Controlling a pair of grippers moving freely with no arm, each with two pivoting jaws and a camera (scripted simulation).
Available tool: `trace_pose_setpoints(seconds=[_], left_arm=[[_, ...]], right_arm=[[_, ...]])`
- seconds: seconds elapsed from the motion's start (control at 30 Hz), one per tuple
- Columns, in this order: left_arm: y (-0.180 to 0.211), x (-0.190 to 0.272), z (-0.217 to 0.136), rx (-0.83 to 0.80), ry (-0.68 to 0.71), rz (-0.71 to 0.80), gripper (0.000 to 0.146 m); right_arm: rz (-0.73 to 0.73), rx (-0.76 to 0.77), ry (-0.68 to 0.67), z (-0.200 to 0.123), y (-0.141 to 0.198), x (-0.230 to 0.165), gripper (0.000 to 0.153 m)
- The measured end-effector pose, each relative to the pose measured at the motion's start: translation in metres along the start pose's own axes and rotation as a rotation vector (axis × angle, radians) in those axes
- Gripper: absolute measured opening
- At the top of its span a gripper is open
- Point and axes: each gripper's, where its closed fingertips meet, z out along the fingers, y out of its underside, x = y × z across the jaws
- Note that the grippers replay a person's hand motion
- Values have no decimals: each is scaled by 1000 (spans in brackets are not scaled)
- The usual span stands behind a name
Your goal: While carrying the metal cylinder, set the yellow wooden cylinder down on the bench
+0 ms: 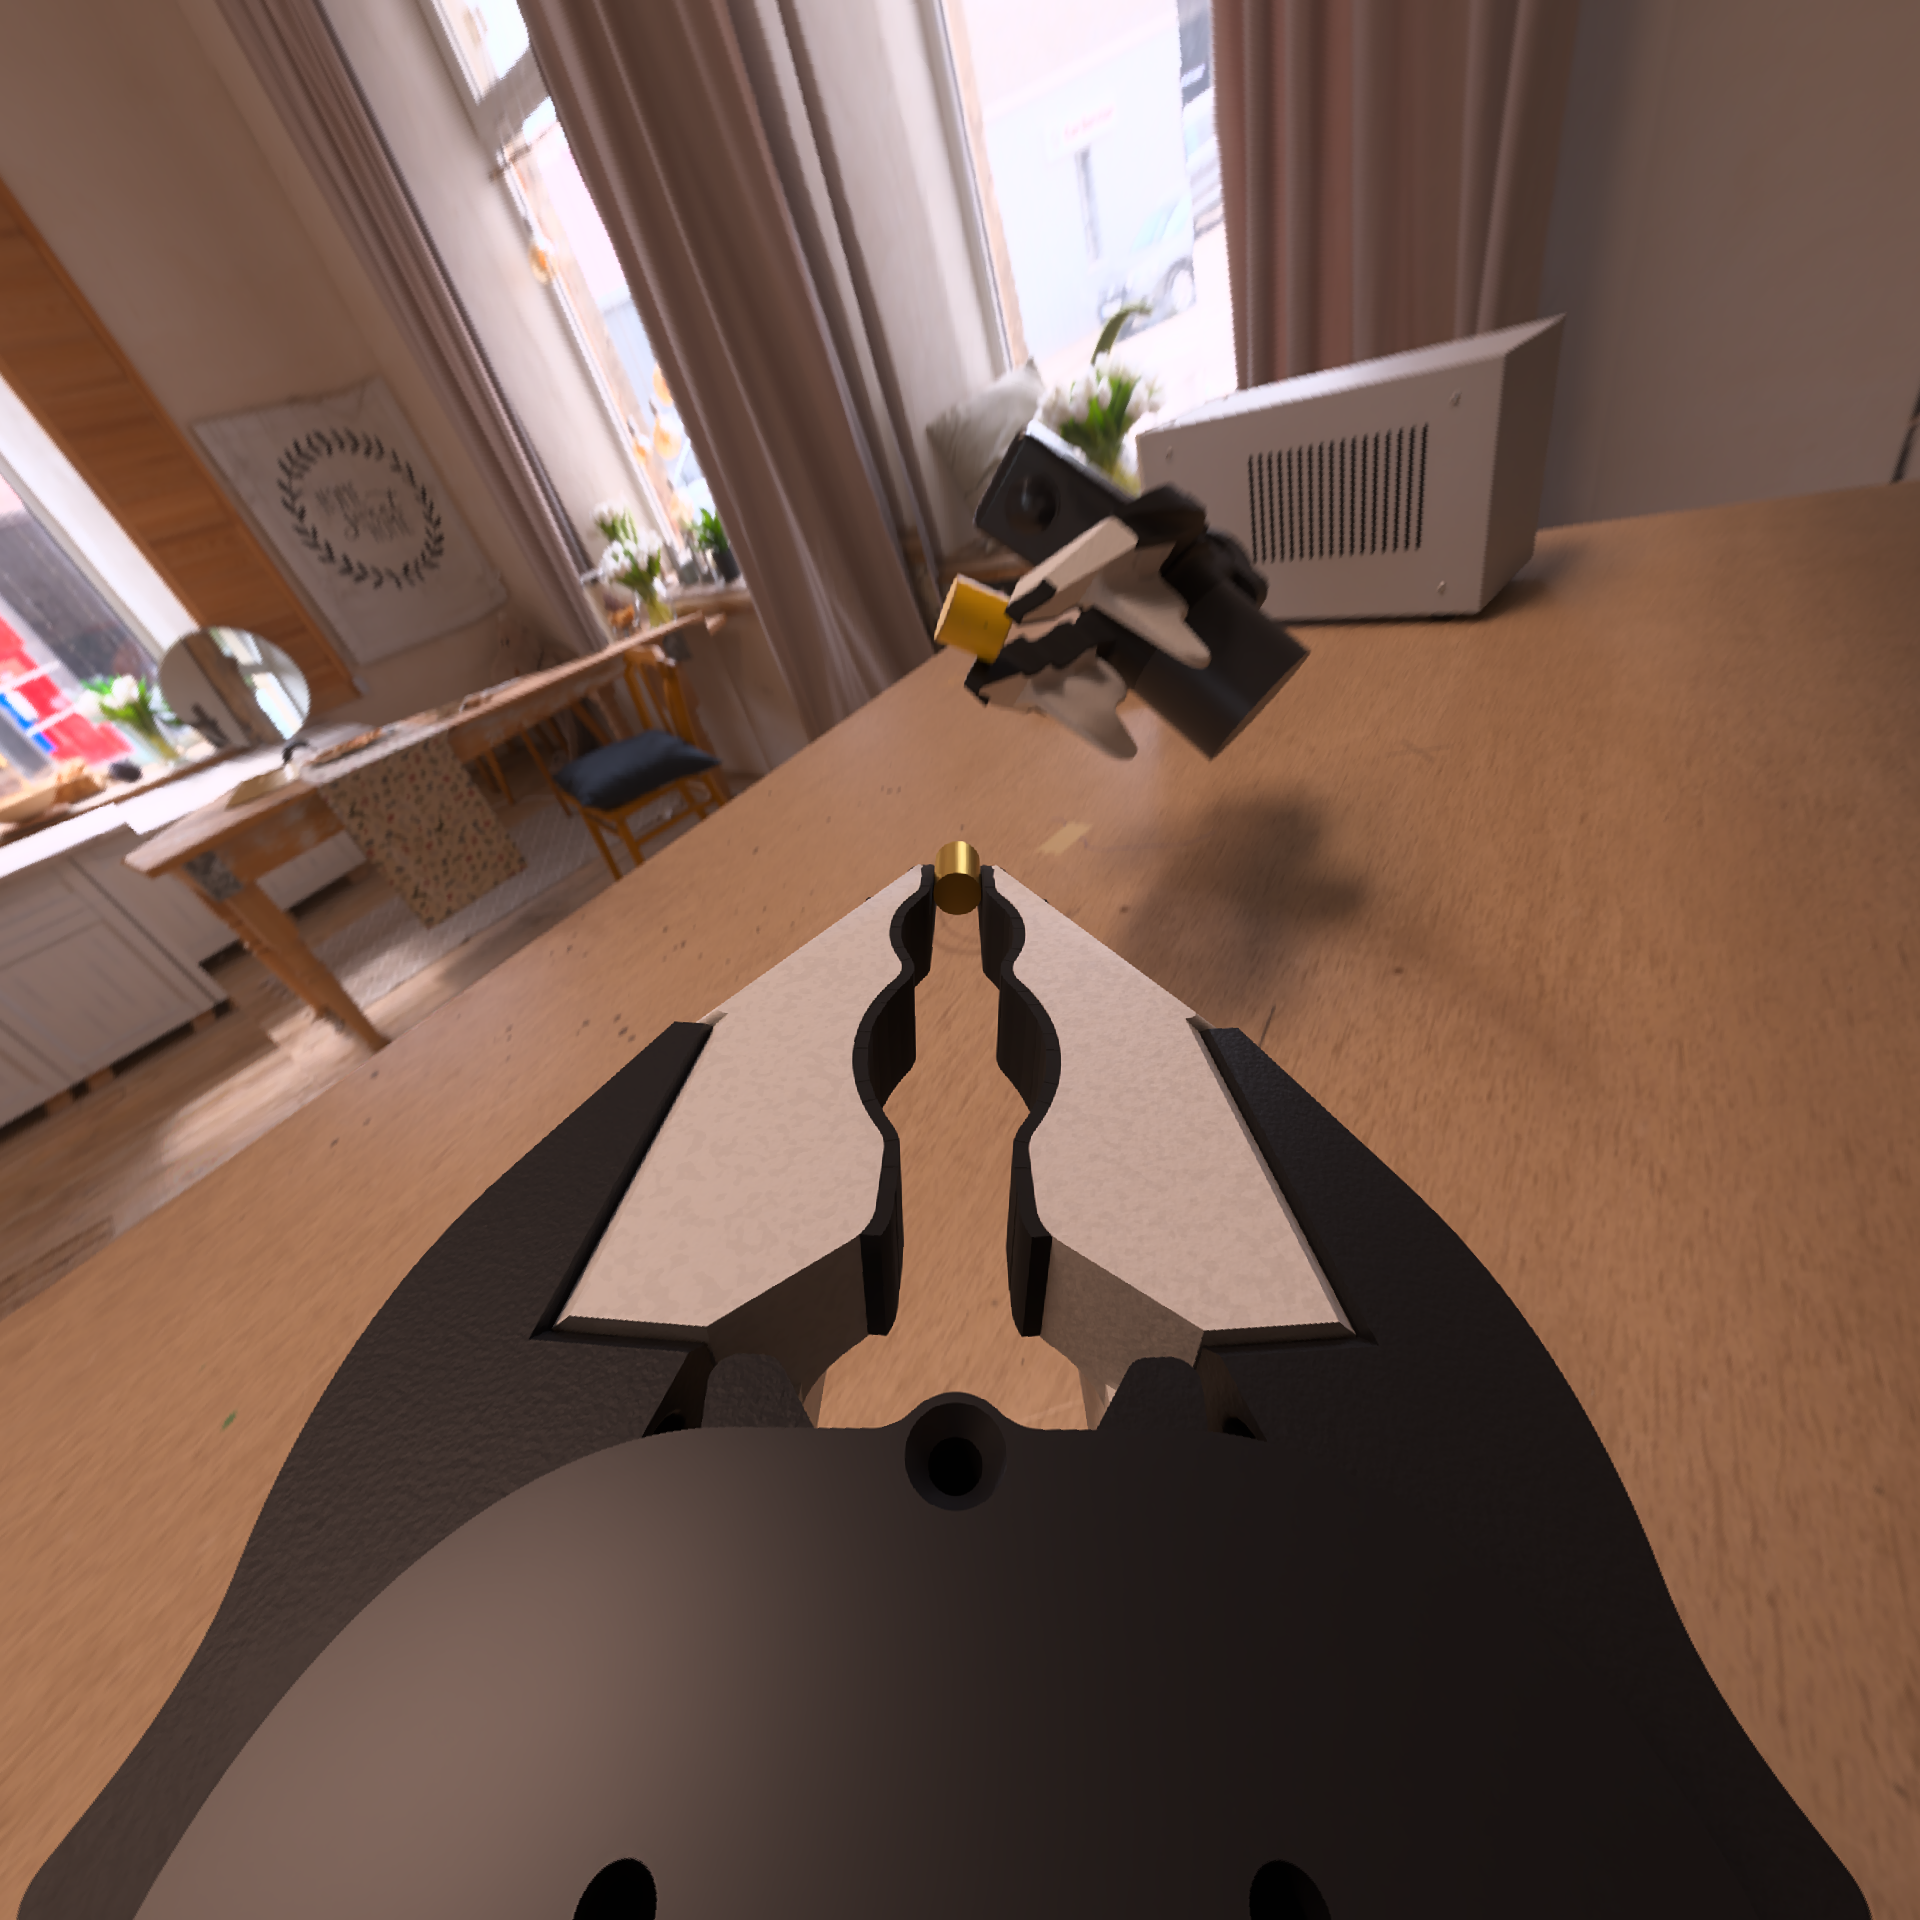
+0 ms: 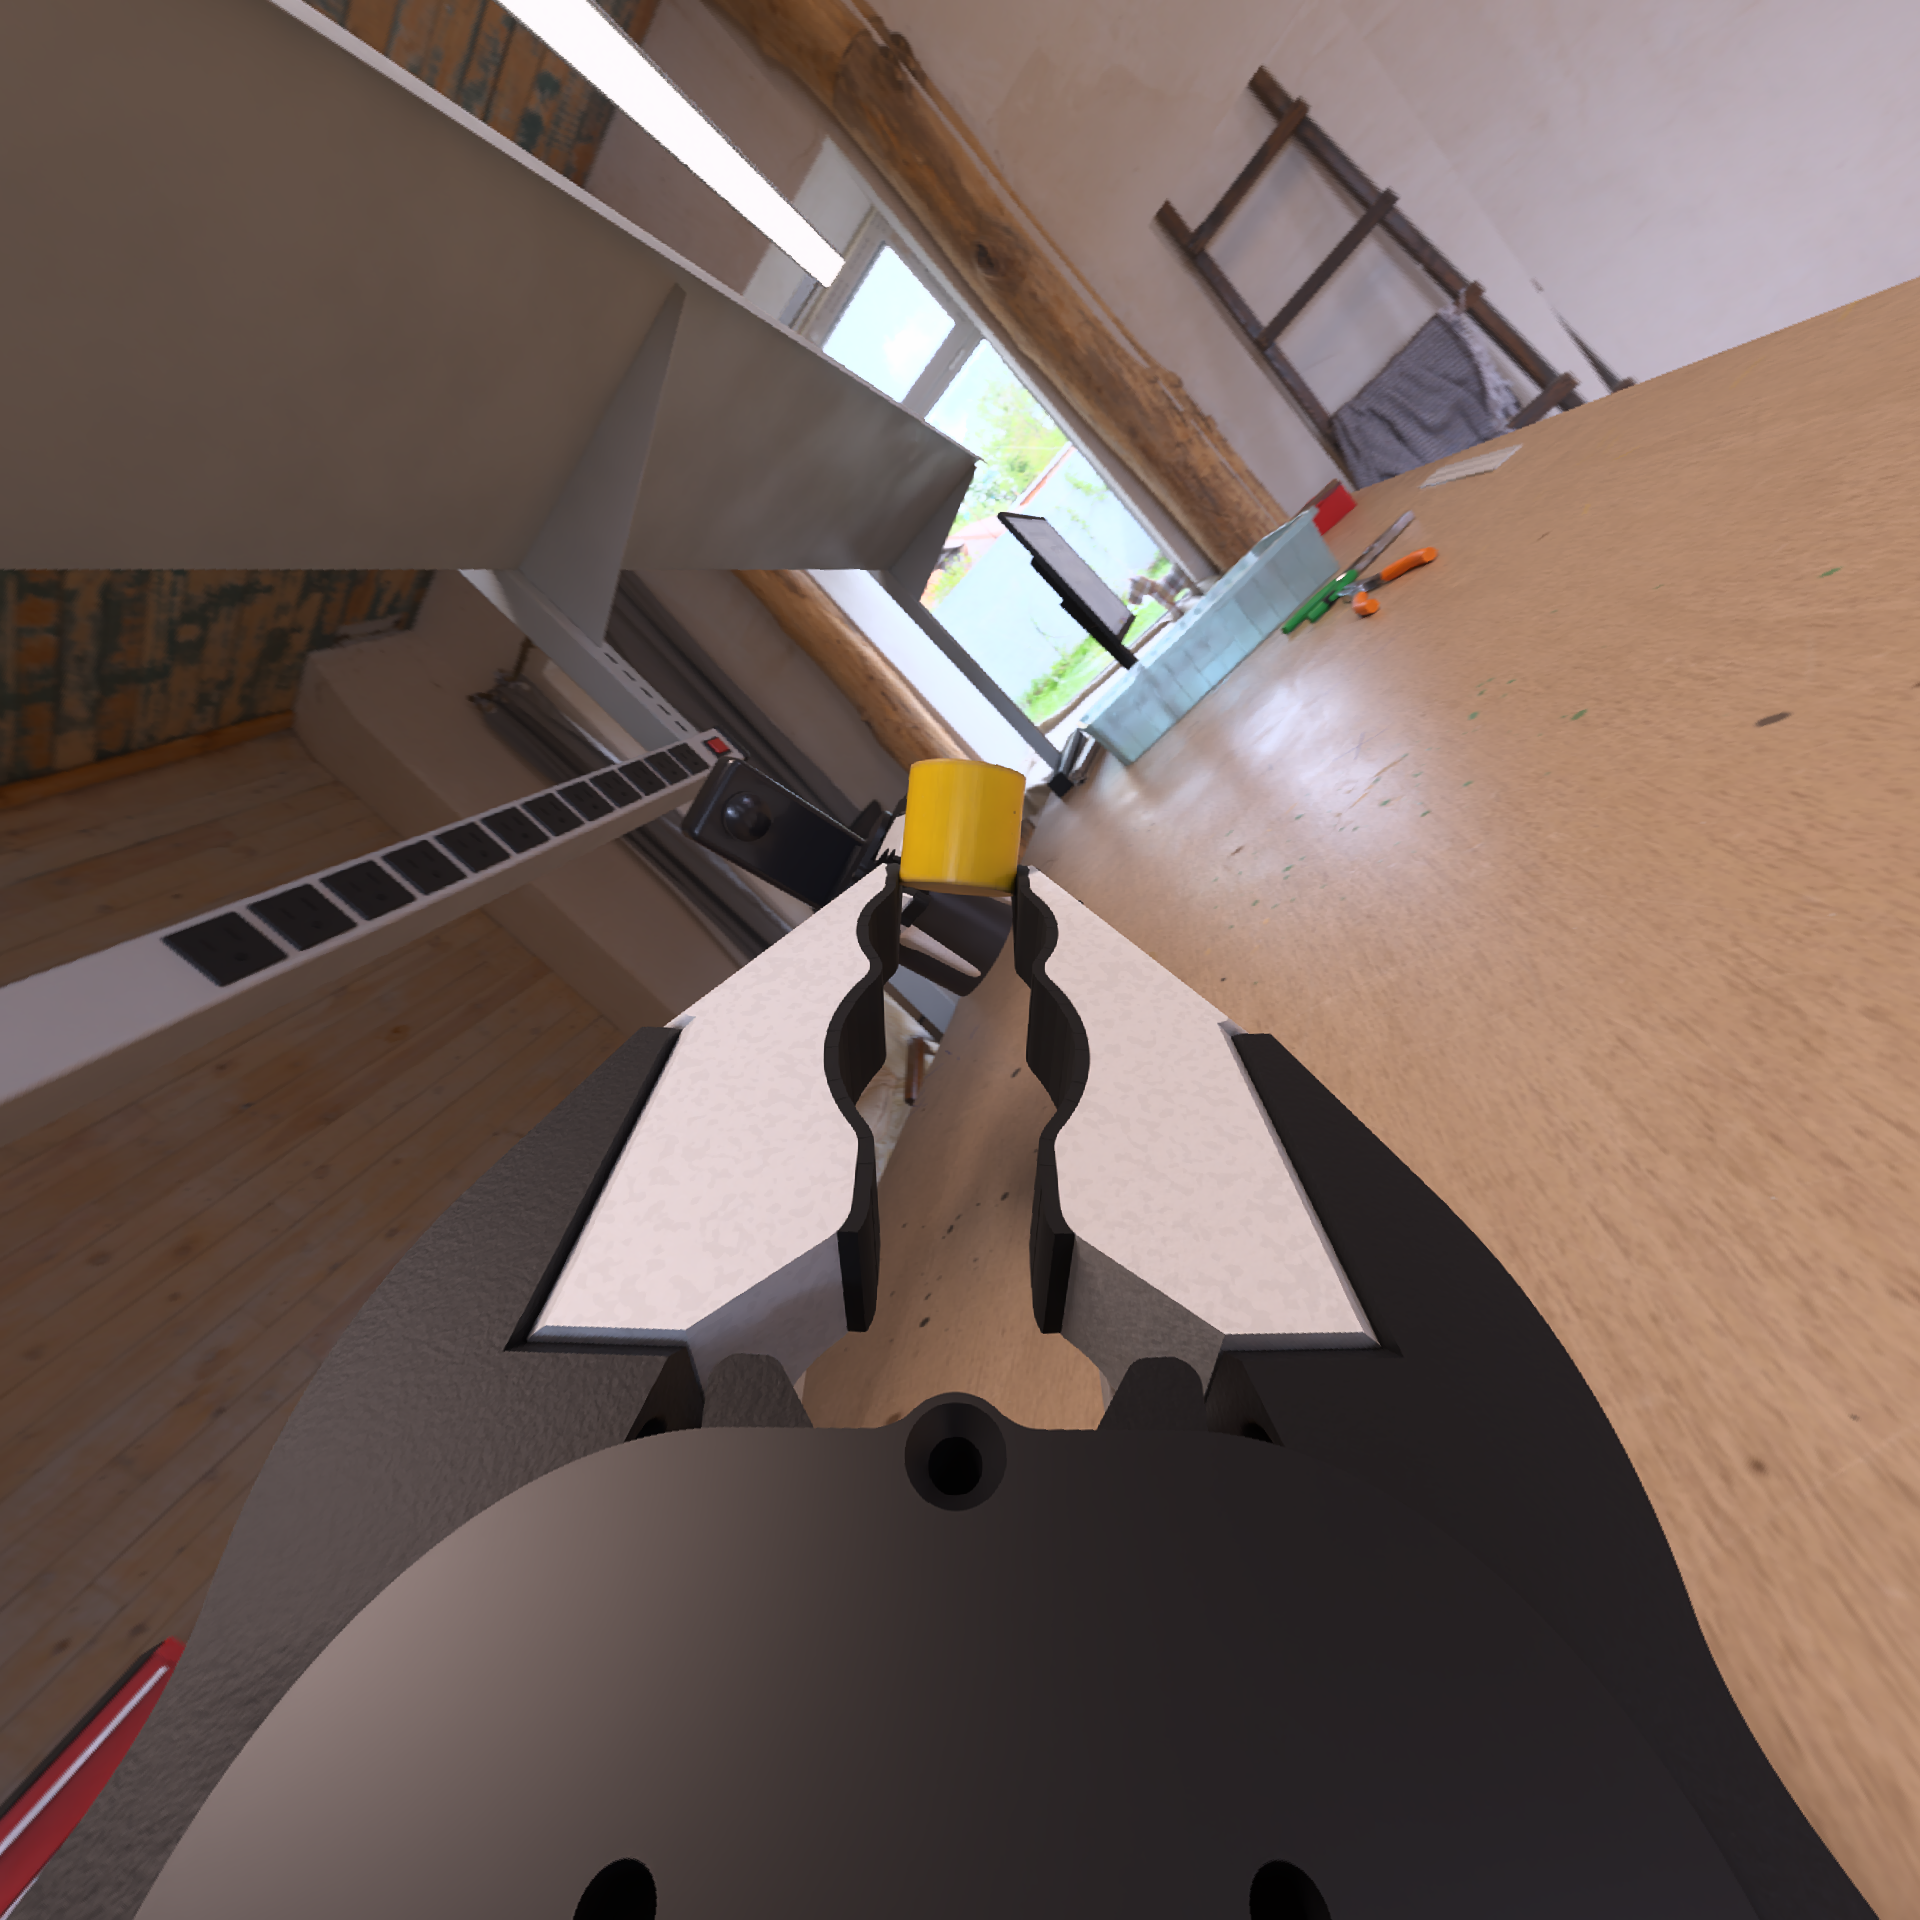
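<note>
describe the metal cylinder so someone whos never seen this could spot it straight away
Start from the wide wooden bench with the grey vented box at its far end. Above the bench, the left gripper pinches the metal cylinder at its fingertips. It is shiny, brass-coloured and clearly smaller than the matte yellow wooden cylinder held by the right gripper farther off.

Wood bench (image 1: pixel 1558 1143), grey vented box (image 1: pixel 1351 488) on far edge, pliers (image 2: pixel 1392 577) + blue bin (image 2: pixel 1216 634) farther along.
</note>
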Motion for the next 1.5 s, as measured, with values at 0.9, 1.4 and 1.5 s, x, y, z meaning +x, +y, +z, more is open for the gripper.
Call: trace_pose_setpoints(seconds=[0.9,1.4,1.5], left_arm=[[63,-5,-89,-97,-47,-100,7],[55,36,-93,-54,-18,-43,7],[58,42,-90,-72,-14,-21,7]], right_arm=[[-15,-1850,871,-77,85,110,21],[165,-2013,909,-91,82,132,21],[214,-2056,908,-91,81,131,21]])
